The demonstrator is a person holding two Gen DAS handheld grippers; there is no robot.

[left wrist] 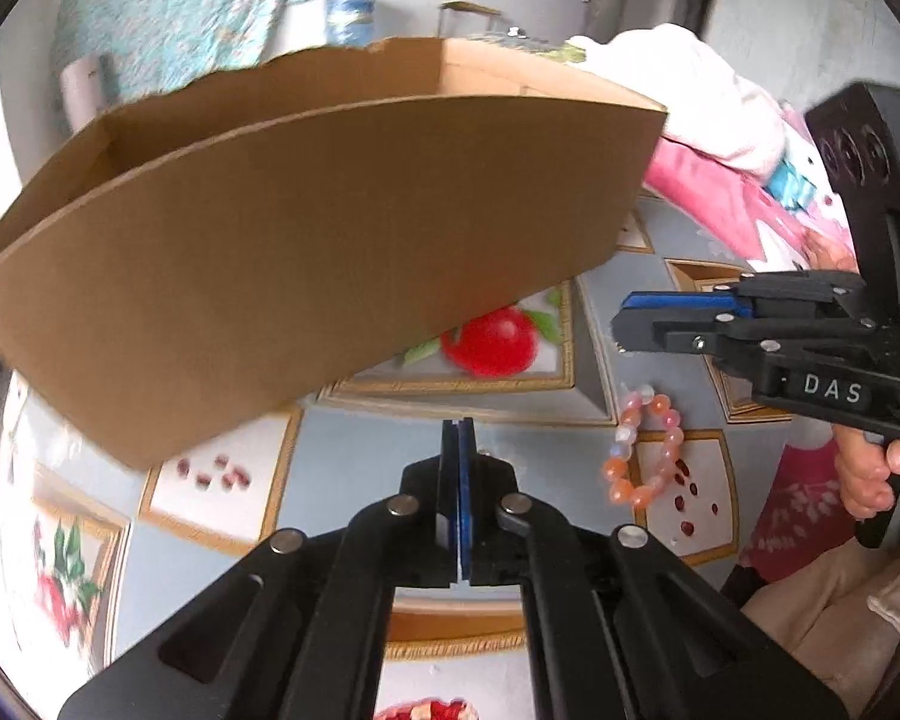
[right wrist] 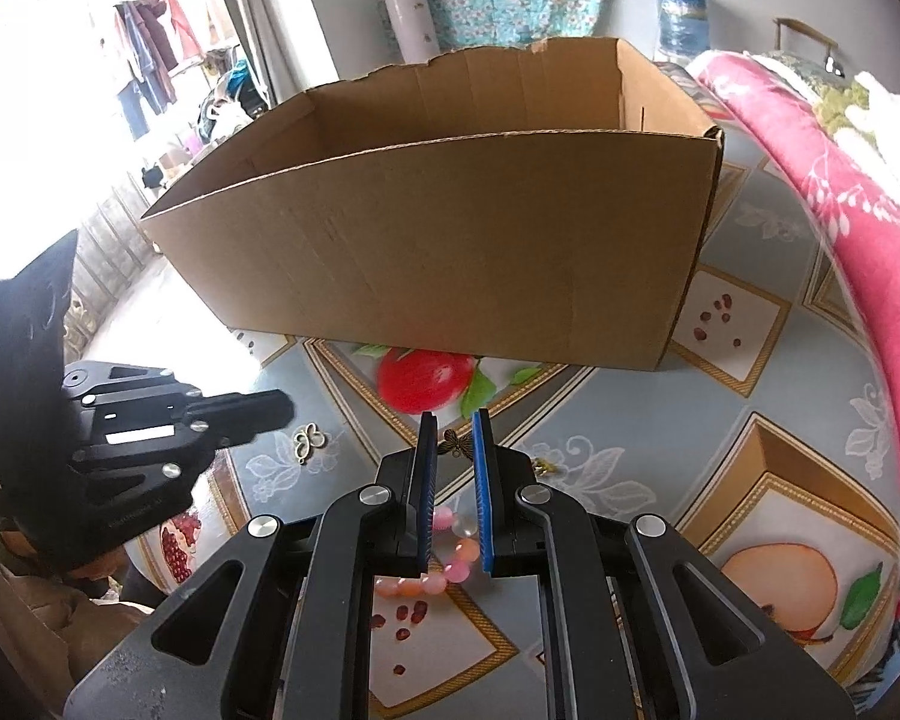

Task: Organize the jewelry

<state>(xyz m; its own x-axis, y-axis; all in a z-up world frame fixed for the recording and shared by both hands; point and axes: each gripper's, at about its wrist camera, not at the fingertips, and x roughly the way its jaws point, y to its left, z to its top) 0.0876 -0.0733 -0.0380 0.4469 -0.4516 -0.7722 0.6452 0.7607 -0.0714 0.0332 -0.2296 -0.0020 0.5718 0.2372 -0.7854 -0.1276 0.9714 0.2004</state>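
Bead bracelet of orange and pink stones (left wrist: pixel 645 450) lies on the fruit-patterned bench (right wrist: pixel 600 420), beneath the slightly parted, empty right tongs (right wrist: pixel 456 426). Left tongs (left wrist: pixel 457 429) are fully closed, empty. Brass butterfly charm (right wrist: pixel 459 444) and clover charm (right wrist: pixel 309 441) lie nearby. Open brown cardboard box (right wrist: pixel 450 252) blocks the far side; pink blanket (right wrist: pixel 840 180) bounds the right edge.

1. The left wrist view looks forward and steeply down along its own jaws, close above the table (left wrist: pixel 354 468), facing the cardboard box (left wrist: pixel 306 252).
2. The right wrist view looks the same way from further right, equally near.
3. Both share the box (right wrist: pixel 450 240), the beaded bracelet (left wrist: pixel 642 450) and the patterned cloth; each sees the other gripper at its edge.
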